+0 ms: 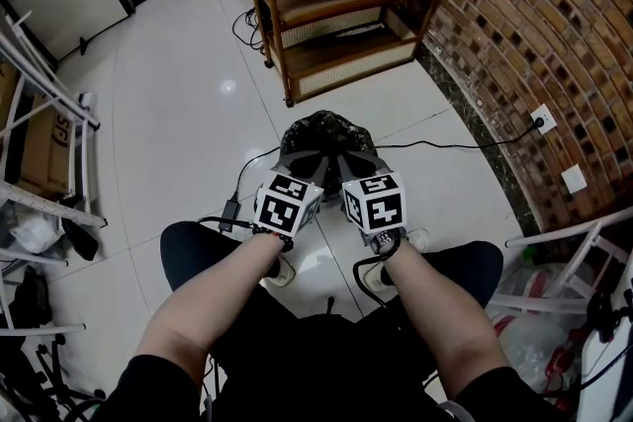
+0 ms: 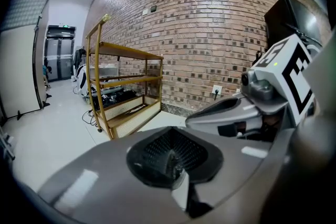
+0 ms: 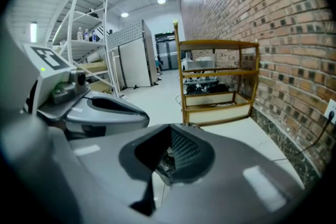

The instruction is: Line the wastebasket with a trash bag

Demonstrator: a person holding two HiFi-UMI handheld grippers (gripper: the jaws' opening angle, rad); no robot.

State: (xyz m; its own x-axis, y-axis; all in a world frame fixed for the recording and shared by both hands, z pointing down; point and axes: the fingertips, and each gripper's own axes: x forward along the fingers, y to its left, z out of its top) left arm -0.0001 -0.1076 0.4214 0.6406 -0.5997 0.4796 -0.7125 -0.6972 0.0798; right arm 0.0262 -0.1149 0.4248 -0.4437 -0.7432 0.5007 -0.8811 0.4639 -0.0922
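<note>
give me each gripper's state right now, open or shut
left tongs: closed, tips together, nothing visibly held.
right tongs: closed, tips together, nothing visibly held.

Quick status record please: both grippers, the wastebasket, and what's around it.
left gripper: jaws together, pointed at the wastebasket
right gripper: jaws together, close beside the left one
wastebasket: dark, upright on the white floor
bag: cannot tell whether one is pinched or fitted
surroundings: wooden shelf beyond the wastebasket, brick wall on the right
</note>
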